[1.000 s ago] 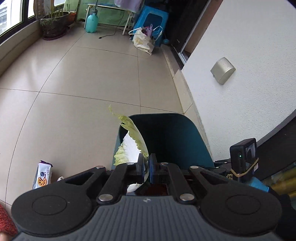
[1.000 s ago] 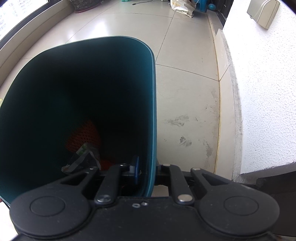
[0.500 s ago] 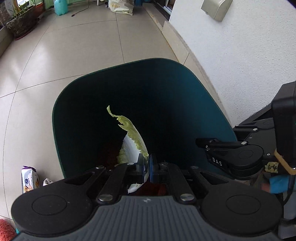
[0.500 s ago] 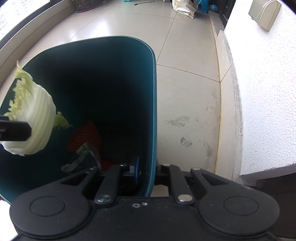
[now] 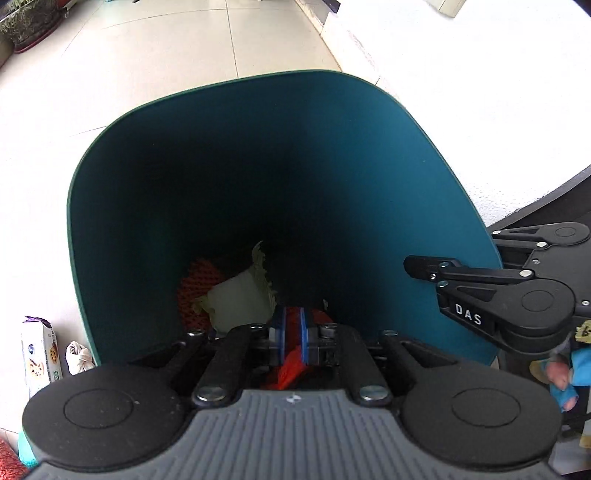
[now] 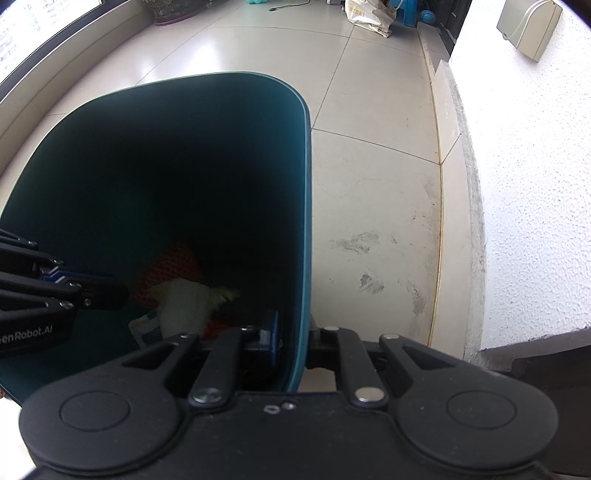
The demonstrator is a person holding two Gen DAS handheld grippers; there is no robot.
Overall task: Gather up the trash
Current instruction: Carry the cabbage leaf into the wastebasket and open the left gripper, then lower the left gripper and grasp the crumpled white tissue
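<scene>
A teal trash bin [image 5: 221, 122] fills the left wrist view and shows in the right wrist view [image 6: 236, 110]. A pale cabbage leaf [image 5: 240, 301] lies at its bottom on red netting [image 5: 194, 280]; it also shows in the right wrist view [image 6: 184, 304]. My left gripper [image 5: 291, 334] hangs over the bin mouth, slightly open and empty. My right gripper [image 6: 295, 338] is shut on the bin's right wall. A biscuit packet [image 5: 38, 356] and a crumpled white scrap [image 5: 78, 356] lie on the floor left of the bin.
A white rough wall [image 6: 535, 184] runs along the right with a raised kerb [image 6: 448, 147]. A plastic bag [image 6: 371, 16] and a plant pot [image 5: 27, 26] stand far back. Beige floor tiles [image 6: 369, 221] surround the bin.
My left gripper opened a little and let go of the cabbage leaf, which dropped to the bottom of the bin. My right gripper has stayed on the bin wall.
</scene>
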